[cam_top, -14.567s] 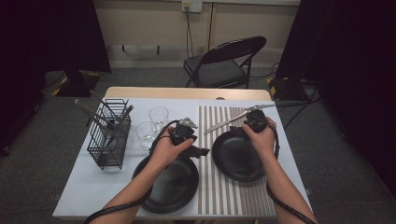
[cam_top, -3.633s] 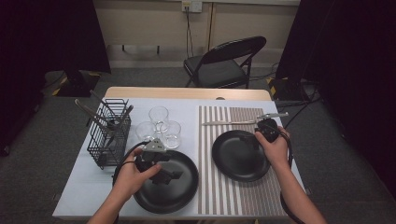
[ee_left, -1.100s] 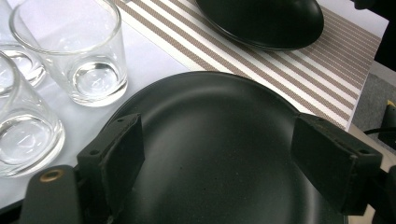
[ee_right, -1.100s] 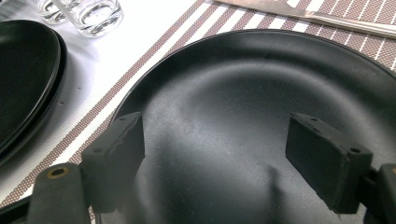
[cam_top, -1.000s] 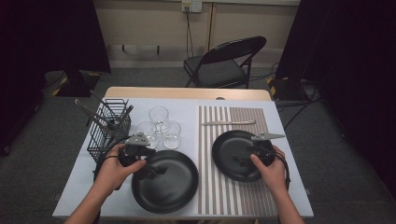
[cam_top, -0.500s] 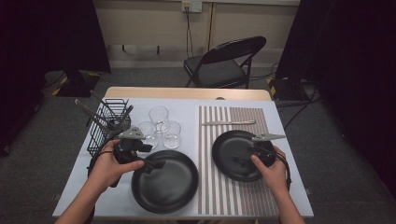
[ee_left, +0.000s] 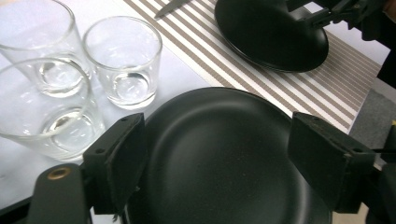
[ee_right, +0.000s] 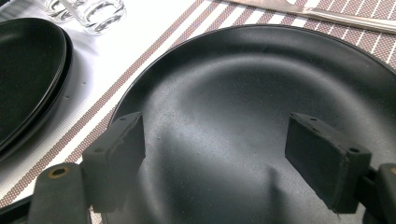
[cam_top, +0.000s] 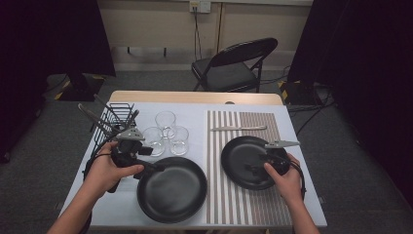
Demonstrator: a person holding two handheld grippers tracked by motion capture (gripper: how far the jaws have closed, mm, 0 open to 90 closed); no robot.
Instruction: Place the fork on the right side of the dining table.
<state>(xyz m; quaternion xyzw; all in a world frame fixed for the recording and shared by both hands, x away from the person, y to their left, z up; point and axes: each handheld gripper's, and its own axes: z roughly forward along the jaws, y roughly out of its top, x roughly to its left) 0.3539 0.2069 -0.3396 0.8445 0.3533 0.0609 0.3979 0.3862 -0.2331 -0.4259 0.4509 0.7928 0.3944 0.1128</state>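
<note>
Left tongs [ee_left: 217,163] released over the near black plate [ee_left: 224,158], right tongs [ee_right: 217,158] released over the far black plate [ee_right: 280,107].

Glasses [cam_top: 166,134] behind left plate [cam_top: 171,189]; knife [cam_top: 238,128] behind right plate [cam_top: 249,162], apparently on mat [cam_top: 243,204].
</note>
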